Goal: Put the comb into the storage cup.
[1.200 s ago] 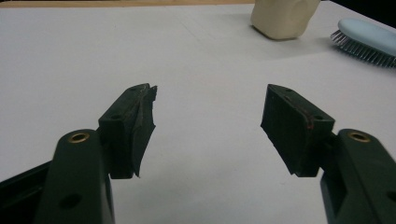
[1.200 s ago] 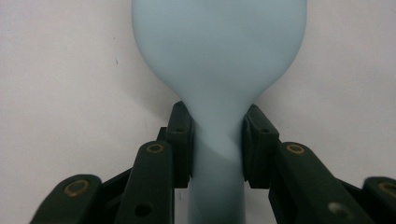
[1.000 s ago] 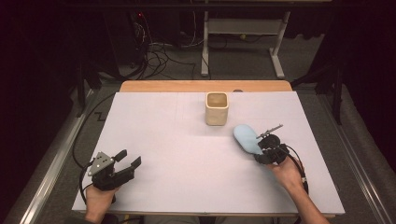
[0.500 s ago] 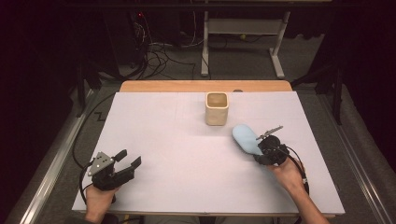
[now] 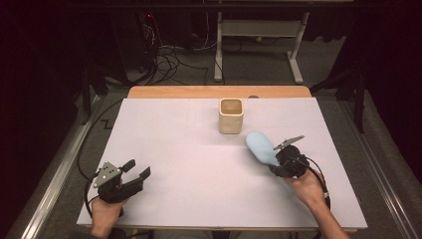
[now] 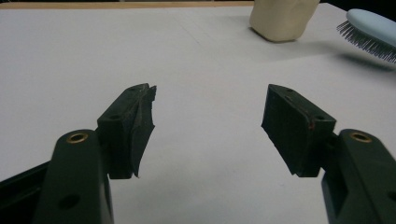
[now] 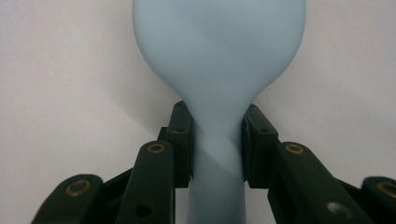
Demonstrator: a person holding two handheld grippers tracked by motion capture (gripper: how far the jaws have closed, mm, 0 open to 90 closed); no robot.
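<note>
Brush in my right tool, cup ahead.

My right tool (image 5: 281,160) clamps the neck of the blue brush (image 5: 261,146), held just above the counter (image 5: 189,149) near the cup (image 5: 231,115). I judge this the carry step; next I'd need to raise and tip it so the handle drops into the cup. My left tool (image 5: 130,175) rests wide and empty, well apart. The left tool's view shows the bristles (image 6: 362,41) facing down; my right tool's view shows the jaws pinching the handle (image 7: 217,154).

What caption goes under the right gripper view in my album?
Right gripper clamps the light blue hairbrush by its handle above the white table.
</note>
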